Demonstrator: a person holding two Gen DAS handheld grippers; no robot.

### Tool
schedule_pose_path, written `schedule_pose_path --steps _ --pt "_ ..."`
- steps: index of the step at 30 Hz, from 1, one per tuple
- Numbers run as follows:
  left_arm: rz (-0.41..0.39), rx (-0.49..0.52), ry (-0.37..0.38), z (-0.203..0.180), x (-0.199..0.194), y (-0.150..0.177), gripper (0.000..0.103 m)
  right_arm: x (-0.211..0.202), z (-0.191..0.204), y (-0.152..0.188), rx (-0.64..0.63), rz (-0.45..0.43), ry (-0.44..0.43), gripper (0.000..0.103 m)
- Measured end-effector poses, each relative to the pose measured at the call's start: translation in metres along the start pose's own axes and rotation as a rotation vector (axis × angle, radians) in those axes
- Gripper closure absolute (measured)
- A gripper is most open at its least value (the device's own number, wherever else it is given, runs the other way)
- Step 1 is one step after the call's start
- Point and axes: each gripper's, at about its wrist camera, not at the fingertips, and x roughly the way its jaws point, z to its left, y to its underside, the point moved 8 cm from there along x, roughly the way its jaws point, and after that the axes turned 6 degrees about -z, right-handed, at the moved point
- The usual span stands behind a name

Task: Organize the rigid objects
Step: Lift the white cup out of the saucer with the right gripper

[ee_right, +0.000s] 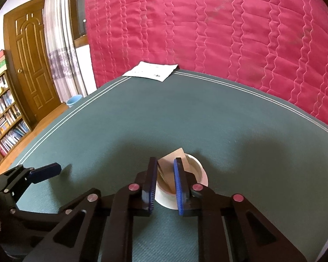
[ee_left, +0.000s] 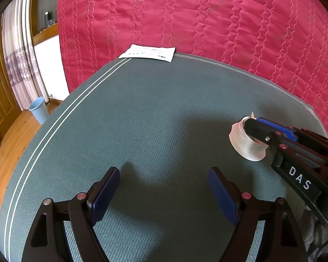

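A white cup [ee_right: 199,174] stands on the green mat [ee_right: 185,120], also seen in the left wrist view [ee_left: 247,146] at the right. A tan flat card-like piece [ee_right: 170,163] stands tilted inside it. My right gripper [ee_right: 165,168] is over the cup, its blue pads [ee_right: 178,185] nearly closed on the tan piece. In the left wrist view the right gripper [ee_left: 258,126] reaches over the cup's rim. My left gripper [ee_left: 164,187] is open and empty over bare mat, left of the cup.
A white paper slip [ee_left: 148,53] lies at the mat's far edge on the red quilt [ee_left: 196,17]. A blue bin [ee_left: 39,109], wooden door [ee_right: 30,65] and bookshelf [ee_right: 4,120] are off to the left, beyond the mat's edge.
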Motion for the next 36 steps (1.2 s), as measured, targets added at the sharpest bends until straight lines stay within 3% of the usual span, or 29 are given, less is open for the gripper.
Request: schedule_pose_path --steps 4,7,24,30,36 --pt "0.0 0.0 -0.001 0.0 0.0 0.0 0.017 -0.001 0.001 -0.004 -0.016 -0.014 -0.007 0.086" --pt "0.001 -0.001 0.0 0.0 0.0 0.0 0.017 0.001 -0.001 -0.005 -0.026 -0.006 -0.011 0.075" --pt "0.008 -0.005 0.004 0.002 0.001 0.001 0.017 0.023 0.002 -0.013 -0.152 0.019 -0.079 0.063" --pt "0.008 -0.005 0.006 0.002 0.001 0.001 0.017 0.03 0.005 -0.014 -0.161 0.031 -0.123 0.064" --pt "0.009 -0.006 0.006 0.001 0.002 0.001 0.017 0.021 -0.002 -0.008 -0.132 0.023 -0.109 0.073"
